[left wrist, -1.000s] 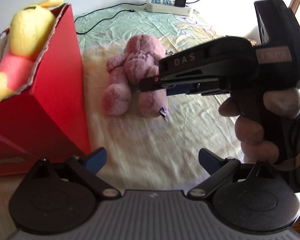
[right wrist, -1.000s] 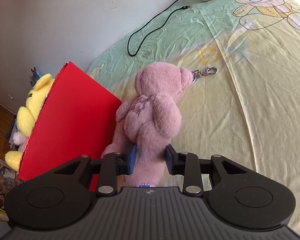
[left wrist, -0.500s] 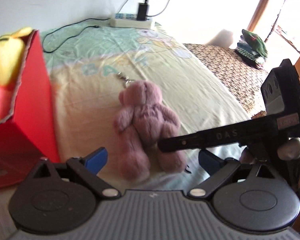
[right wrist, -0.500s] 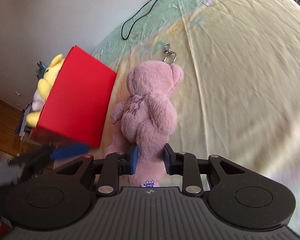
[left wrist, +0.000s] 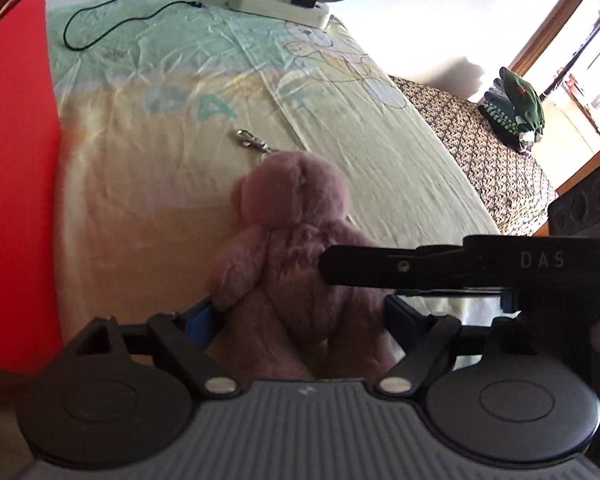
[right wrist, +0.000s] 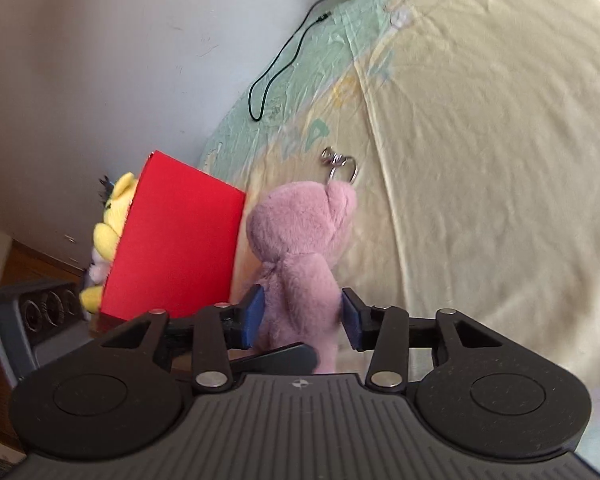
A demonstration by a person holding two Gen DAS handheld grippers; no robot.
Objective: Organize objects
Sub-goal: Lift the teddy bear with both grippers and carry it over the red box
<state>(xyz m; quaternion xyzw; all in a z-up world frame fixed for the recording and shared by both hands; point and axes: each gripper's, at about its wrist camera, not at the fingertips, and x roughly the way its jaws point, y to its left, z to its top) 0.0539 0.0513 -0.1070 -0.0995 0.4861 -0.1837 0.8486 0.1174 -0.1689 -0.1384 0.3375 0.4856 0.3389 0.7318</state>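
Observation:
A pink plush bear (left wrist: 288,248) with a metal key clip (left wrist: 252,140) hangs above the bed. My right gripper (right wrist: 302,316) is shut on the bear (right wrist: 300,256) at its lower body and holds it upright, off the sheet. My left gripper (left wrist: 296,312) is open, with its blue pads on either side of the bear's legs, not pressing. The right gripper's finger crosses the left wrist view in front of the bear. A red box (right wrist: 176,244) stands to the left with a yellow plush toy (right wrist: 112,216) inside it.
The bed has a yellow and green sheet (left wrist: 148,128). A white power strip (left wrist: 280,0) and a black cable (left wrist: 100,20) lie at its far end. Folded clothes (left wrist: 516,104) sit on a patterned surface at the right. The red box wall (left wrist: 16,200) is close on the left.
The right gripper has lifted the bear off the sheet and turned it upright. The left gripper has moved in until its open fingers straddle the bear's legs.

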